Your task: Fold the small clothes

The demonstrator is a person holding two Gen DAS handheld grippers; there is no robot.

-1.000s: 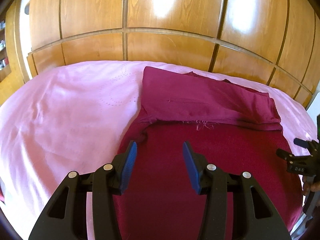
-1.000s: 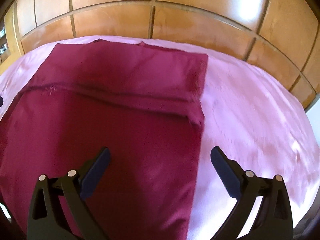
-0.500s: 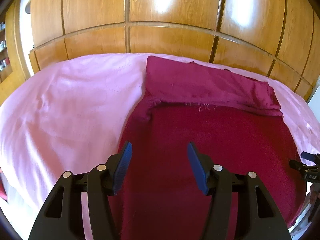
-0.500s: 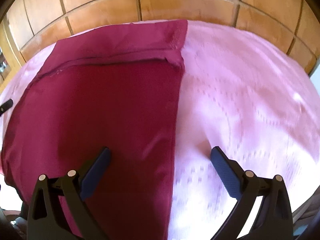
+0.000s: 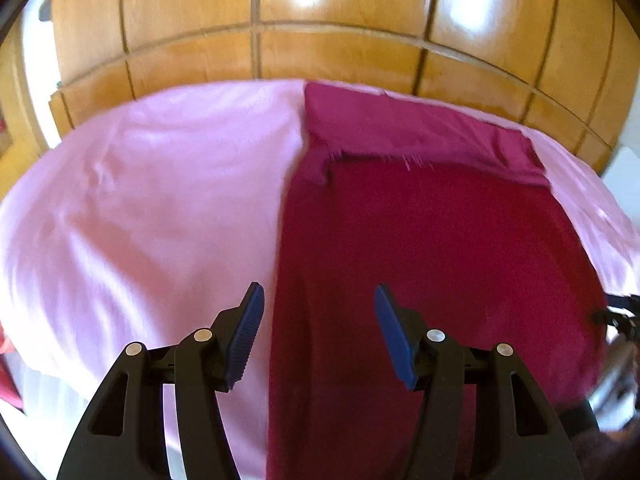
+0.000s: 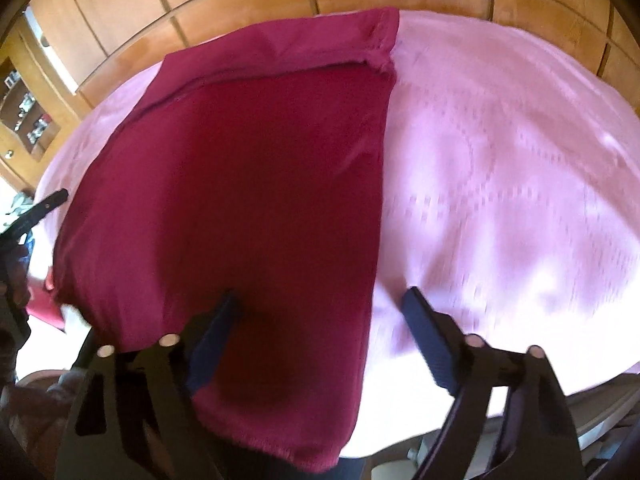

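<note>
A: Garment (image 5: 432, 248) lies flat on the pink bedspread (image 5: 152, 200), far end already folded over. Your right gripper (image 6: 320, 320) has just been narrowing, jaws straddling the near right edge, nothing pinched yet

B: Left one?

A: Left gripper (image 5: 316, 320) opened a bit wider earlier, now unclenched over the near left edge, empty. Both pulled back to the near corners since a second ago, so next fold looks set up

B: Obstacles?

A: Wooden wardrobe (image 5: 340, 20) behind, well apart. Near hem overhangs the bed edge
</note>
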